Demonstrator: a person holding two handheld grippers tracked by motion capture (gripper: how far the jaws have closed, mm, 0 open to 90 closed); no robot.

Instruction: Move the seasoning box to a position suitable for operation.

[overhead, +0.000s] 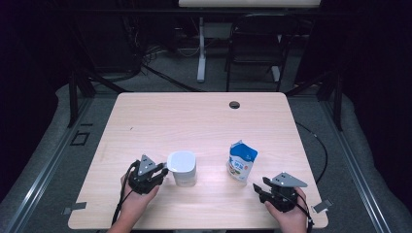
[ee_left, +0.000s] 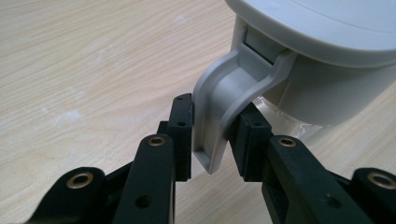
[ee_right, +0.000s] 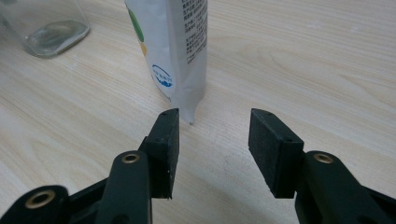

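Observation:
A clear jug with a white lid (overhead: 182, 167) stands on the wooden table (overhead: 194, 116), left of centre near the front. My left gripper (overhead: 163, 171) is at the jug's left side, shut on its grey handle (ee_left: 224, 102); both black pads press the handle's lower end, as the left gripper (ee_left: 212, 135) view shows. A blue and white milk carton (overhead: 241, 161) stands upright to the right of the jug. My right gripper (overhead: 257, 187) rests just in front and to the right of the carton, open. The right gripper (ee_right: 212, 140) has nothing between its pads; the carton (ee_right: 173, 46) stands just beyond them.
A round cable hole (overhead: 234, 105) sits near the table's far edge. A black chair (overhead: 255, 43) and a white desk leg (overhead: 201, 53) stand on the floor beyond the table. The jug's glass base (ee_right: 46, 23) shows at the right gripper view's upper left.

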